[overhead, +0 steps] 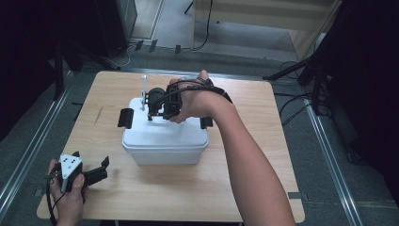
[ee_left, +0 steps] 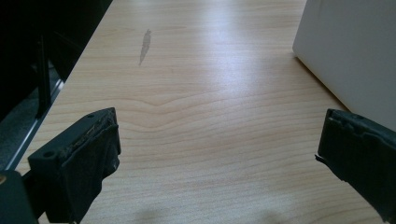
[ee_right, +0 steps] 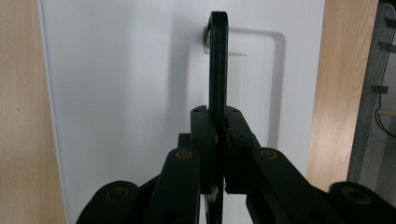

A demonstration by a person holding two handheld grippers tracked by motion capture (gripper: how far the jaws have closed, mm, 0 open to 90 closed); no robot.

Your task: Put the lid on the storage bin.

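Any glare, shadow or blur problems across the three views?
High view: evenly lit table, dark surroundings, slightly soft. Left gripper view: bright glare band on the wood, left gripper pads near and soft. Right gripper view: black handle casts a soft shadow on the white box lid; right gripper sharp enough.

Light wooden table (overhead: 263, 188) on grey floor (overhead: 329, 155)

The table (overhead: 263, 141) is pale wood with visible grain, smooth and faintly sheened under the light. The box (overhead: 164, 146) looks like white plastic, smooth and matt, and its lid handle (ee_right: 218, 60) is glossy black plastic. The left gripper (ee_left: 215, 154) has matt black jaws faced with rough, worn pads (ee_left: 93, 158).
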